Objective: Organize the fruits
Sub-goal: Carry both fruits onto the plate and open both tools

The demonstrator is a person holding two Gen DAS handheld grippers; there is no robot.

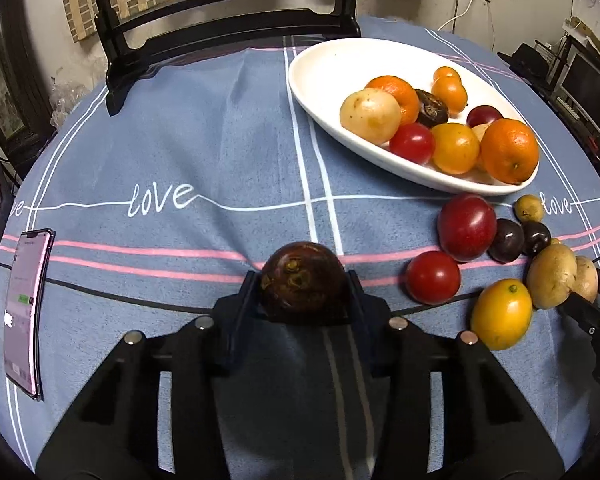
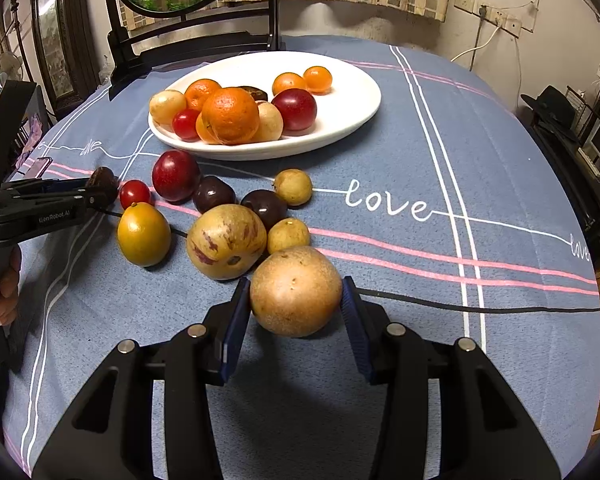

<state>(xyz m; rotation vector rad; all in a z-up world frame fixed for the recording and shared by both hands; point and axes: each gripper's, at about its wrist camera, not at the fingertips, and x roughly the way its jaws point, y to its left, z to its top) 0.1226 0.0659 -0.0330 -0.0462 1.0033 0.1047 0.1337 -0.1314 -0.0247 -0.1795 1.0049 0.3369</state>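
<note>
Gripping a dark fruit (image 1: 303,280), the left gripper (image 1: 302,285) risks rolling it out if tilted. The right gripper (image 2: 296,296) stands half-open, pads flanking a tan fruit (image 2: 296,291), contact uncertain; closing could nudge its neighbour (image 2: 227,241). The plate (image 2: 348,120) lies beyond.

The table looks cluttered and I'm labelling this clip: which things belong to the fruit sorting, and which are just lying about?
Job:
white dish
loose fruits on the cloth
dark fruit in left tongs
tan fruit between right tongs

Lying about:
phone
mirror stand
</note>
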